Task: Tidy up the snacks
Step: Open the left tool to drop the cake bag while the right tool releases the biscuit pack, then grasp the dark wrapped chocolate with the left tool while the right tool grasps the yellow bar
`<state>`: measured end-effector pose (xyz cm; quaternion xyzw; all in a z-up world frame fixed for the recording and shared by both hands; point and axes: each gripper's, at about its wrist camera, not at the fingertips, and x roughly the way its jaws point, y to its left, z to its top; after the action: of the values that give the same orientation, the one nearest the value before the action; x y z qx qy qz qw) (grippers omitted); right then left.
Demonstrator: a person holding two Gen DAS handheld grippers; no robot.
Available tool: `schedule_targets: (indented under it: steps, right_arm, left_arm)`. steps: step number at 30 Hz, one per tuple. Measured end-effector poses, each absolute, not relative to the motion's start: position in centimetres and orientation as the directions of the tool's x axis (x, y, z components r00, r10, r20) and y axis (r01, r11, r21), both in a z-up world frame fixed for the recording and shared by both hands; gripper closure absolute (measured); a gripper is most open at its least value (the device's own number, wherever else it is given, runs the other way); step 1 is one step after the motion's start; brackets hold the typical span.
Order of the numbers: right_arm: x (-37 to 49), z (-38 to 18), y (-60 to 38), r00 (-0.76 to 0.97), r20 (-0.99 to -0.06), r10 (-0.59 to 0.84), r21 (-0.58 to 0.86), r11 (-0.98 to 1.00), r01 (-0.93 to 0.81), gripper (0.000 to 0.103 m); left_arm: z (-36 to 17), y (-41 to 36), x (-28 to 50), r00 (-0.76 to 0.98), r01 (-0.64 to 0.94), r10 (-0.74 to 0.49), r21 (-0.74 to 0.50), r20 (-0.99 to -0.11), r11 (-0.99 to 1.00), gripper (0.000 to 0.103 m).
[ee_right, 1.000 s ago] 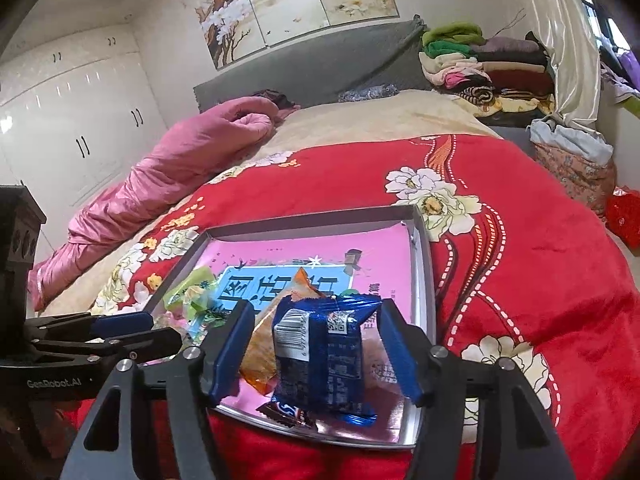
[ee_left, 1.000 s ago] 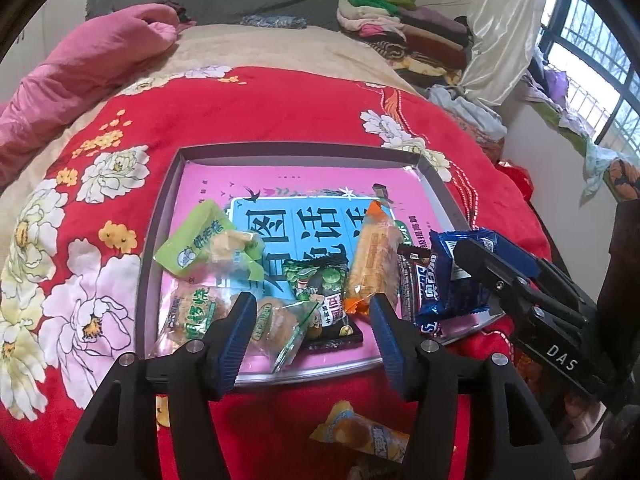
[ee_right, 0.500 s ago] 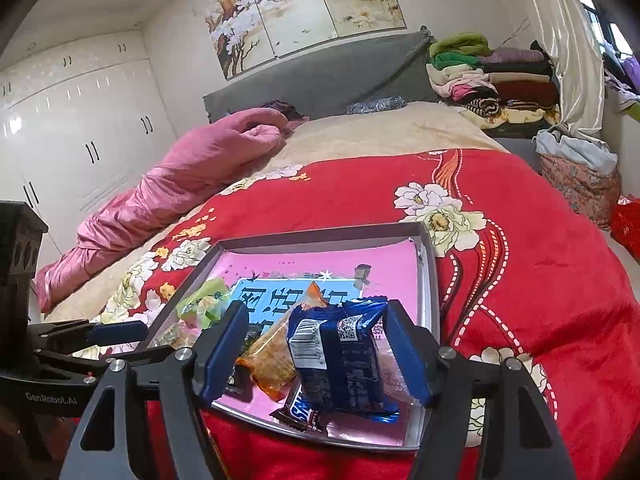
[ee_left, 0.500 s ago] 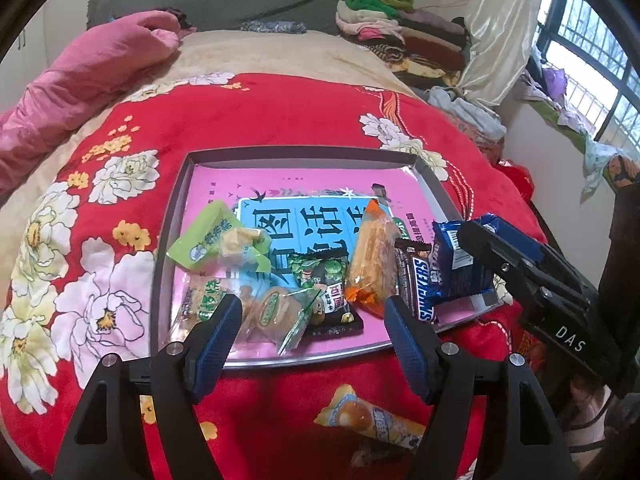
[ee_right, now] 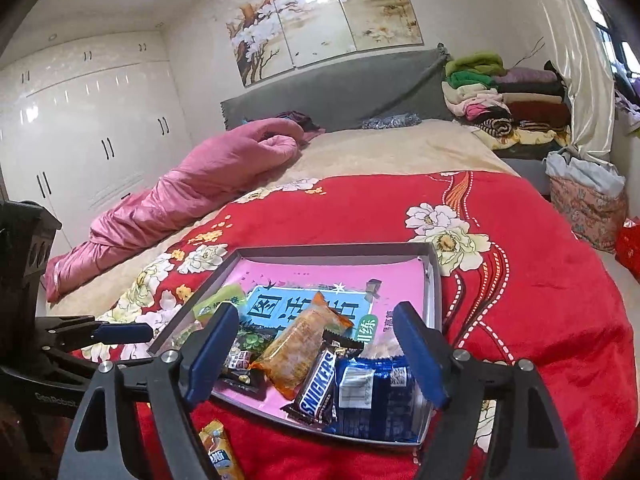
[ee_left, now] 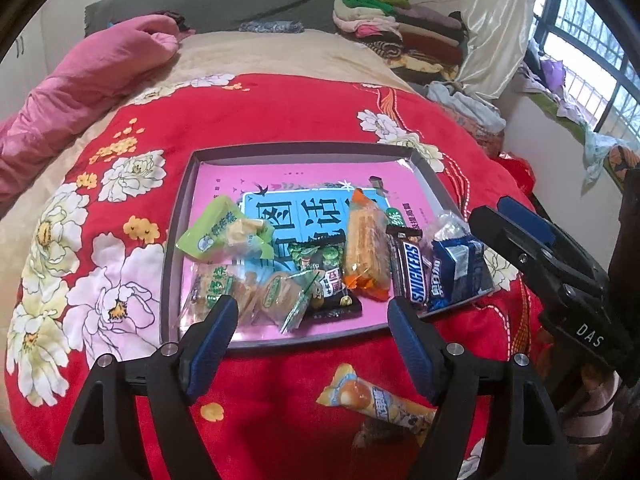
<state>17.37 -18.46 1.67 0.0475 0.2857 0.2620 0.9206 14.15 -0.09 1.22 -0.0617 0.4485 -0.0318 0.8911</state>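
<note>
My bed's red floral plush blanket (ee_left: 280,120) is filling mid-frame, carrying a grey-rimmed pink shallow box (ee_left: 176,240) at centre, a yellow-orange snack packet (ee_left: 372,400) at lower centre, and a crumpled pink quilt (ee_left: 80,80) at upper left.

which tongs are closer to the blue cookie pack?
Right. The right tongs stand open with the blue cookie pack lying just ahead between their tips, untouched. The left tongs, also open, sit off to its side, over the clear-wrapped cakes.
</note>
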Motion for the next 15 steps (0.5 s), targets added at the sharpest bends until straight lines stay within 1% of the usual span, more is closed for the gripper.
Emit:
schedule_targets:
  steps: [15]
  right_arm:
    - [16.2,2.3,-20.5,0.703,-0.489,0.516,0.259,0.856,-0.448,0.023]
  left_arm:
    - [-0.3,0.0,11.5,0.551,0.037,-0.140,-0.144,-0.823,0.989,0.024]
